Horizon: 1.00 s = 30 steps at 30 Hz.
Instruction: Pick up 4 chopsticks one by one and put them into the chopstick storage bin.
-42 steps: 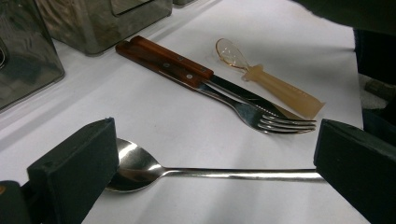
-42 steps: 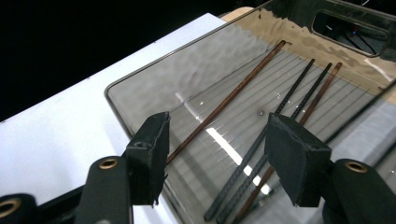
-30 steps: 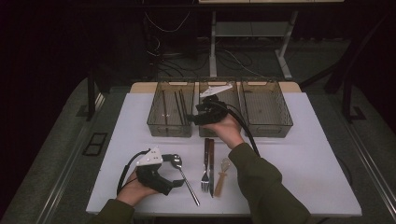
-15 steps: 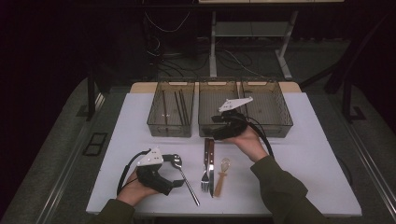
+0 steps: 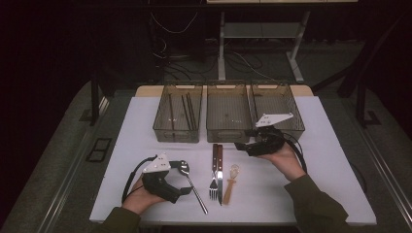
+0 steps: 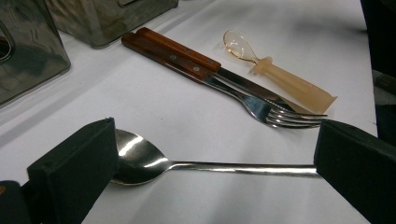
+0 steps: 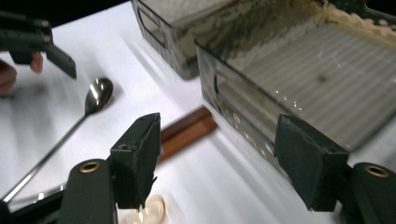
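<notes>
White sheeting covers the worktop (image 5: 311, 194), with dark floor behind. Right hand-held gripper (image 5: 241, 146) hovers with jaws spread wide and empty, just in front of the middle bin (image 5: 228, 131), above the wooden-handled knife (image 5: 219, 167) and fork (image 5: 214, 174). An amber plastic spoon (image 5: 232, 180) lies beside them. Left hand-held gripper (image 5: 187, 178) rests on the worktop, jaws wide, straddling the metal spoon (image 6: 187, 164) without pressing it.

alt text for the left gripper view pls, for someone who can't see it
A metal spoon lies on the white table between the left gripper's open black jaws. Behind it lie a wooden-handled fork and knife side by side, then a translucent amber spoon.
</notes>
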{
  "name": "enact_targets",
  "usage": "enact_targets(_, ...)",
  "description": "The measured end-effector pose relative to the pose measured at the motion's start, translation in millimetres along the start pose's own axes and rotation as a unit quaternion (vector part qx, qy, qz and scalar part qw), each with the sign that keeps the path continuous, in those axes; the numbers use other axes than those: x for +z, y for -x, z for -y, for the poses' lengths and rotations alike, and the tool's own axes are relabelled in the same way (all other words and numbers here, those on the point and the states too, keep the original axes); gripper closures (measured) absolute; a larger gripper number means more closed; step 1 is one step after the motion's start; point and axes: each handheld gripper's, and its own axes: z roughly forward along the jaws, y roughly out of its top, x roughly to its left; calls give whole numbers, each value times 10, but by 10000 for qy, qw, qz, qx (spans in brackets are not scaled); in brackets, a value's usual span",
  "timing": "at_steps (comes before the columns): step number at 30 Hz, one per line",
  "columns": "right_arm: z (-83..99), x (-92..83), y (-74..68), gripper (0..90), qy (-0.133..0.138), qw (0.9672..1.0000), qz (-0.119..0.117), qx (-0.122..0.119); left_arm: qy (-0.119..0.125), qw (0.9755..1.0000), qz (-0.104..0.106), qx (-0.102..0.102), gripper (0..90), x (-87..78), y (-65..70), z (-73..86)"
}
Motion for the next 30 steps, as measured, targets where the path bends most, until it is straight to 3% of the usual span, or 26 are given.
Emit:
enact_targets(19,734,-484,18,297,-163,9996,197,138,-41,10000,-36,38,0,-1,10,-2)
enact_targets(24,911,-589,2,293,-61,9993,116,339,-54,10000,-43,49,0,2,11,-2)
enact_targets(30,1096,-697,-26,283,59,9986,200,481,-57,9999,-63,60,0,0,14,-4)
